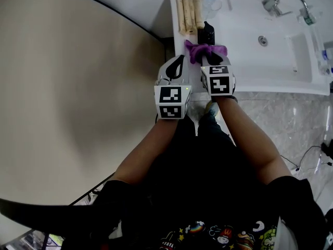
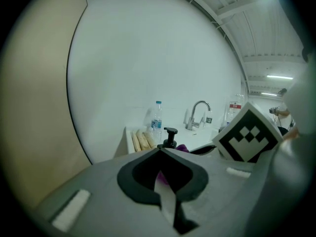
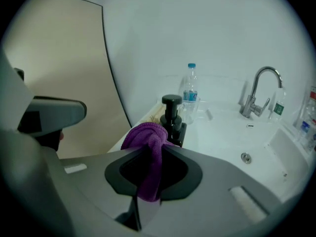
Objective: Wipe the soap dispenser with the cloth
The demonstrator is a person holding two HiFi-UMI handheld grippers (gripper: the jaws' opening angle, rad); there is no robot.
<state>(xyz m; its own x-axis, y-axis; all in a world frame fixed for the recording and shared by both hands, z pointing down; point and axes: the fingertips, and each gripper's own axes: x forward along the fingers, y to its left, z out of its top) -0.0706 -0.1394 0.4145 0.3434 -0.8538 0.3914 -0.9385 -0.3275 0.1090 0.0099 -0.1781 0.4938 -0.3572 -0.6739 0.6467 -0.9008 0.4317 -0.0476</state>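
The black pump soap dispenser (image 1: 206, 34) stands at the left end of the white counter (image 1: 244, 61), upright. Just in front of it hangs a purple cloth (image 1: 204, 51), bunched between the jaws of my right gripper (image 1: 211, 58). In the right gripper view the cloth (image 3: 145, 137) hangs down between the pads, and the dispenser (image 3: 173, 117) is right behind it. My left gripper (image 1: 178, 64) hovers to the left of the cloth off the counter's edge, its jaws together with nothing held. In the left gripper view the dispenser (image 2: 170, 137) shows just beyond the closed left gripper (image 2: 160, 153).
Rolled beige towels (image 1: 189, 12) and a clear water bottle (image 3: 190, 93) stand behind the dispenser. A sink basin (image 1: 270, 40) with a chrome faucet (image 1: 278, 1) lies to the right. A beige wall (image 1: 78, 87) rises left of the counter.
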